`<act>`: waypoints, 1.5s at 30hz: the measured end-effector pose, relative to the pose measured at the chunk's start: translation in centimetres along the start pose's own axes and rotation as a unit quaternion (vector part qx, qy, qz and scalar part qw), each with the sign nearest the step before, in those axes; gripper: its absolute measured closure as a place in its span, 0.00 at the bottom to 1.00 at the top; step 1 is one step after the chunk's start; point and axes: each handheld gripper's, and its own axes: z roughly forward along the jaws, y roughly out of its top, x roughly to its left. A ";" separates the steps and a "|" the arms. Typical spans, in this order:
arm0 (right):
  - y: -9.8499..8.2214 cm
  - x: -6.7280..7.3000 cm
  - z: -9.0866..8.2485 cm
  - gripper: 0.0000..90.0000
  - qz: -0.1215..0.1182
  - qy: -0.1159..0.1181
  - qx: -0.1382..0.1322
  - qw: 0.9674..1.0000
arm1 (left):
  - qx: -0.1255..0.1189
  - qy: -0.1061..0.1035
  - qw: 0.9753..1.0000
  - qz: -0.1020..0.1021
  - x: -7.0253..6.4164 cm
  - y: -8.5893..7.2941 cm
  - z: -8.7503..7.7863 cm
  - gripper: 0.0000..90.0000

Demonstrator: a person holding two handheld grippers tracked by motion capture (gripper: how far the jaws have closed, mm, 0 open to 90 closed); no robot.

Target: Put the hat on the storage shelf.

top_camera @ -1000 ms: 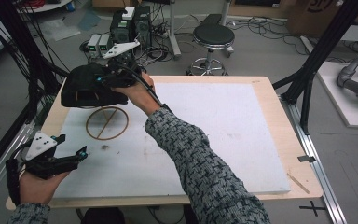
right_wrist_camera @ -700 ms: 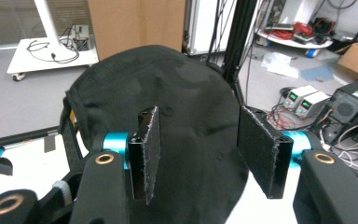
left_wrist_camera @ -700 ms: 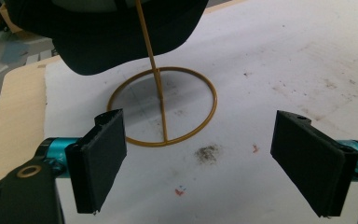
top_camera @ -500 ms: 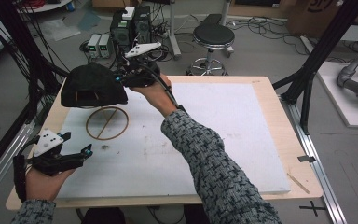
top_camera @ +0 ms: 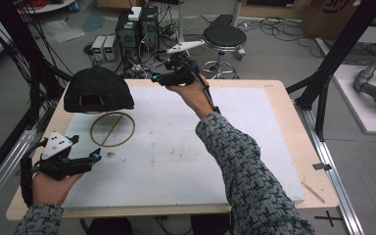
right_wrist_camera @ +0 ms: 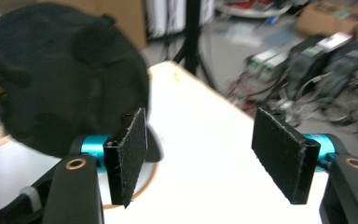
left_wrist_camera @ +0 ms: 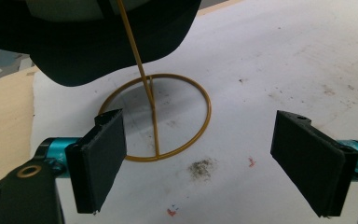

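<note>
High view: black cap [top_camera: 98,90] sits atop a gold wire stand [top_camera: 112,129] at the far-left of the white mat [top_camera: 274,147]. Right gripper [top_camera: 157,78] raised just right of the cap; left gripper [top_camera: 96,156] low at near-left.

Left gripper view: jaws wide apart, empty, stand's ring between them farther off.

Right gripper view: jaws apart, empty; cap left, blurred.

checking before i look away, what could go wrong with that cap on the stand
1. The black cap perches atop a thin gold wire stand with neither gripper holding it, so it may tip or slide off.
2. The open right gripper hovers close beside the cap; a stray bump could topple it.
</note>
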 end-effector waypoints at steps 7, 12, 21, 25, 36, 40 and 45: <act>-2.5 -2.1 -2.2 0.33 0.018 -0.021 0.018 0.999 | 0.002 0.004 1.000 -0.001 0.3 0.2 0.2 0.21; -5.9 -4.9 -6.7 0.22 0.058 -0.062 0.020 0.996 | 0.002 0.005 1.000 0.000 0.4 0.6 0.6 0.20; -15.0 -7.7 -14.1 0.14 0.112 -0.130 0.034 0.984 | 0.013 0.004 1.000 0.012 0.5 1.2 1.7 0.20; -20.1 -8.4 -17.4 0.14 0.151 -0.149 0.044 0.976 | 0.019 0.003 1.000 0.015 0.4 1.3 2.3 0.20; -23.2 -8.2 -18.7 0.14 0.165 -0.158 0.047 0.972 | 0.029 0.011 0.999 0.015 0.6 1.5 3.4 0.20; -23.6 -8.1 -18.4 0.14 0.165 -0.157 0.048 0.973 | 0.029 0.009 0.999 0.012 0.7 1.6 3.6 0.20; -23.6 -7.9 -18.3 0.14 0.162 -0.158 0.048 0.973 | 0.028 0.010 1.000 0.011 0.7 1.7 3.7 0.20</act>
